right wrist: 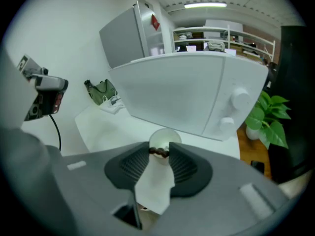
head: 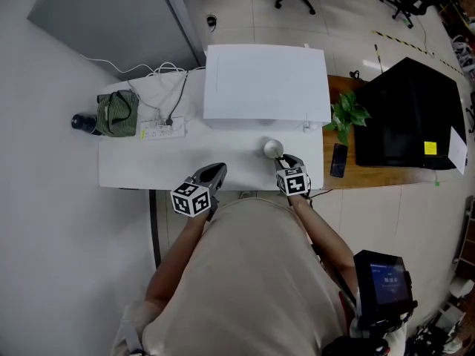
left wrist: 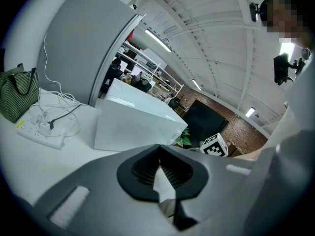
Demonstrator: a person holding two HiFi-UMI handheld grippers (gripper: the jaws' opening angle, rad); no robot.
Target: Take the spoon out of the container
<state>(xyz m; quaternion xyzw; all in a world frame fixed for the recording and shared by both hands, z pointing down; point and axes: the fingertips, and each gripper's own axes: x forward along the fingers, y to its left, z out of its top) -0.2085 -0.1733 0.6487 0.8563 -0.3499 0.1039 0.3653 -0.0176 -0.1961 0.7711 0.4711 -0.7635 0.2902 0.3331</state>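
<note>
A small round white container point(head: 272, 148) point(right wrist: 165, 136) stands on the white table point(head: 148, 162), just in front of a big white box. Its near rim carries a dark brown piece, the spoon point(right wrist: 158, 153). My right gripper point(head: 285, 162) point(right wrist: 159, 152) is right at the container, its two tips touching the brown spoon on either side. The spoon's bowl is hidden. My left gripper point(head: 212, 174) point(left wrist: 158, 161) hovers over the table's front edge, left of the container, its tips together and nothing in them.
The large white box point(head: 266, 84) fills the back of the table. A power strip point(head: 162, 130) with cables and a green striped bag point(head: 117, 112) lie at the left. To the right are a potted plant point(head: 347, 113), a phone point(head: 338, 159) and a black box point(head: 408, 113).
</note>
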